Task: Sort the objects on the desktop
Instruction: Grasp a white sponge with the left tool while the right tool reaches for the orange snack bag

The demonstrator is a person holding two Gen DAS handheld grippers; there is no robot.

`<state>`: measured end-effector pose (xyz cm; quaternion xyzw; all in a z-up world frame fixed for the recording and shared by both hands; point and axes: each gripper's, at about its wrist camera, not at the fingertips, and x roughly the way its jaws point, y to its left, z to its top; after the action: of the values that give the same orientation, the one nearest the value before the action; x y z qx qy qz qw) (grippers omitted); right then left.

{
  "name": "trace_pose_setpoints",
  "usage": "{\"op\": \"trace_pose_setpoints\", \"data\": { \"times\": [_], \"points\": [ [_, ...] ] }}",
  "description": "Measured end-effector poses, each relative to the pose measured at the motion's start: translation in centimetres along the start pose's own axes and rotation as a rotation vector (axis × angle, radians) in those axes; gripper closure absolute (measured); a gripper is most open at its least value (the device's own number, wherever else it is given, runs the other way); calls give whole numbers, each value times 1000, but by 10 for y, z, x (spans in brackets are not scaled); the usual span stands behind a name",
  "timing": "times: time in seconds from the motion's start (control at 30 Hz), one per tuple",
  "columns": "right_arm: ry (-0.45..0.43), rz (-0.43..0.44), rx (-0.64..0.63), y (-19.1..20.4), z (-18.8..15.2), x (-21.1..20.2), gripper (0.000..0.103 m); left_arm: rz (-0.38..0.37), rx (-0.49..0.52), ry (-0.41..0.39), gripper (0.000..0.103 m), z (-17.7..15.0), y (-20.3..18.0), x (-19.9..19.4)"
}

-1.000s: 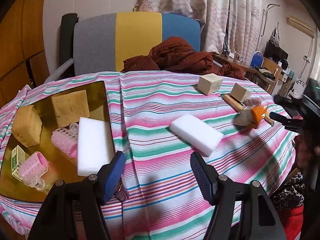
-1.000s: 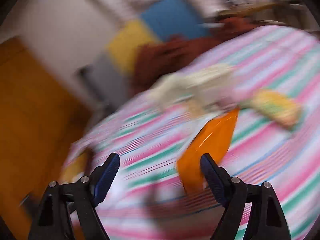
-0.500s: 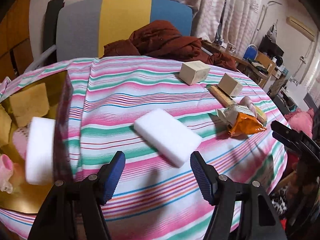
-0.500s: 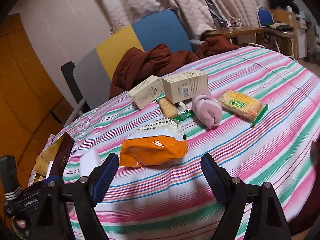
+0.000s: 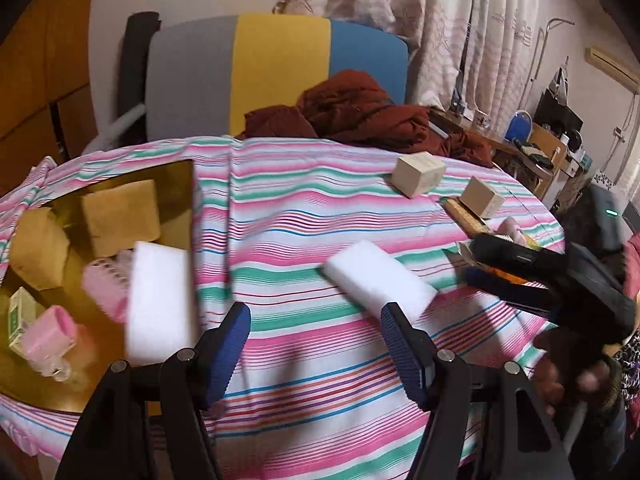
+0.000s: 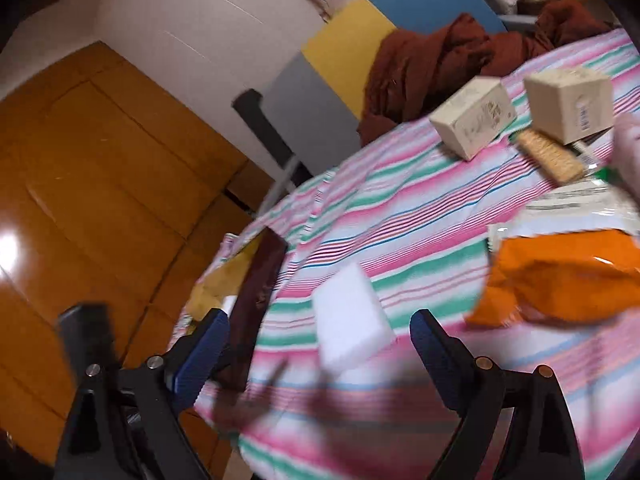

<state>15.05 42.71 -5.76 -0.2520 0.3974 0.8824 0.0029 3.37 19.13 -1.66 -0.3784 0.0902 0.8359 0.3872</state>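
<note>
A white sponge lies on the striped tablecloth, just beyond my left gripper, which is open and holds nothing. In the right wrist view the same sponge lies on the cloth between the spread fingers of my right gripper. Its jaws are opening and the pads are clear of the sponge. An orange snack bag rests on the cloth to the right. The left wrist view shows the right gripper over that bag, with a hand behind it.
At the left stands a gold tray with another white sponge, yellow sponges and pink rollers. Two beige boxes and a cracker packet lie farther back. A chair with a red cloth stands behind the table.
The orange bag, near the right fingers a second ago, now lies on the cloth. The right gripper has swung left and down to the white sponge with wider jaws. The left view swung right, then back.
</note>
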Motion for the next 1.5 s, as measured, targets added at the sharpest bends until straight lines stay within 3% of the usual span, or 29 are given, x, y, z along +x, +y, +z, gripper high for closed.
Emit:
{"op": "trace_pose_setpoints", "data": {
  "times": [0.07,0.17,0.27,0.3,0.6,0.83,1.13,1.33,1.5],
  "points": [
    [48,-30,36,-3,4,24,10,3,-10,-3,34,-1,6,-2],
    [147,18,129,-8,-3,47,9,-8,-15,8,34,-3,10,1],
    [170,263,175,2,-10,41,11,-21,-7,24,34,-4,6,7],
    [154,294,169,5,-11,34,10,-26,-2,29,34,-4,4,9],
    [-8,-3,-3,1,-24,-51,8,-46,135,81,34,0,-42,46],
    [-73,-229,-178,5,-34,-81,6,-14,181,92,34,5,-56,69],
    [-113,-309,-203,-9,-35,-83,6,2,194,106,33,2,-55,78],
    [-126,-335,-220,-9,-37,-81,6,-10,175,123,20,1,-51,90],
    [-156,-383,-241,-8,-35,-87,6,2,180,106,20,0,-56,86]
  ]
}}
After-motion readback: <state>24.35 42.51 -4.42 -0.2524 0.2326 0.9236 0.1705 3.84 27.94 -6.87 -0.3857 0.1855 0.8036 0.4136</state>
